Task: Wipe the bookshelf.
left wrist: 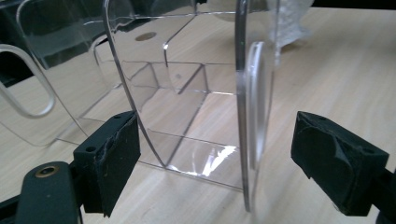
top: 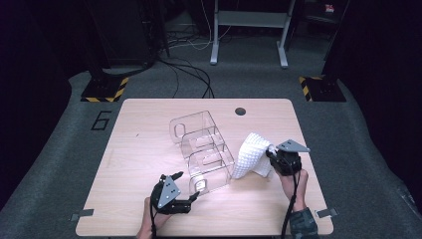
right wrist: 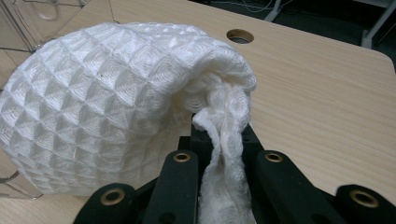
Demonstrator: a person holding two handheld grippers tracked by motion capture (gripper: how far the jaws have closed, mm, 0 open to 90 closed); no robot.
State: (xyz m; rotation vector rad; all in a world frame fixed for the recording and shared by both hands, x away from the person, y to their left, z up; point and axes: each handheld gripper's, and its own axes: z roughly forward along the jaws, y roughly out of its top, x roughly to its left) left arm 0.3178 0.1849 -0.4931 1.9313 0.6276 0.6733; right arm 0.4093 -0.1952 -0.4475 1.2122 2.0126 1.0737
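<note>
Table: a light wooden table [top: 139, 149] with a small round hole [top: 240, 111] near its far edge. It stands on a grey floor [top: 59, 149].

Clear rack: a see-through plastic rack [top: 201, 152] lies in the middle of the table. It has several walls and pockets. Its near end sits just beside the left gripper.

Left gripper: the left gripper [top: 188, 186] is at the near left part of the table, held in the person's left hand [top: 149, 211]. It points toward the near end of the clear rack.

Left gripper jaws: they stand wide apart. In the left gripper view the near end wall of the rack [left wrist: 250, 116] stands between the two black pads [left wrist: 119, 154]. The pads do not press on it. There is a gap on each side.

White cloth: a white cloth [top: 251, 154] with a bumpy square pattern is on the right side of the table. It touches the right side of the clear rack. It hangs from the right gripper in a rounded bunch.

Right gripper: the right gripper [top: 272, 152] is at the right of the table, held in the person's right hand [top: 293, 181]. A grey three-cornered plate [top: 292, 146] sits on top of it.

Right gripper jaws: they are squeezed tight on a twisted end of the white cloth [right wrist: 224, 140]. In the right gripper view the cloth bulges up and to the left from the jaws.

Far off: cables [top: 189, 69] lie on the floor behind the table, near a grey metal frame [top: 249, 30].
</note>
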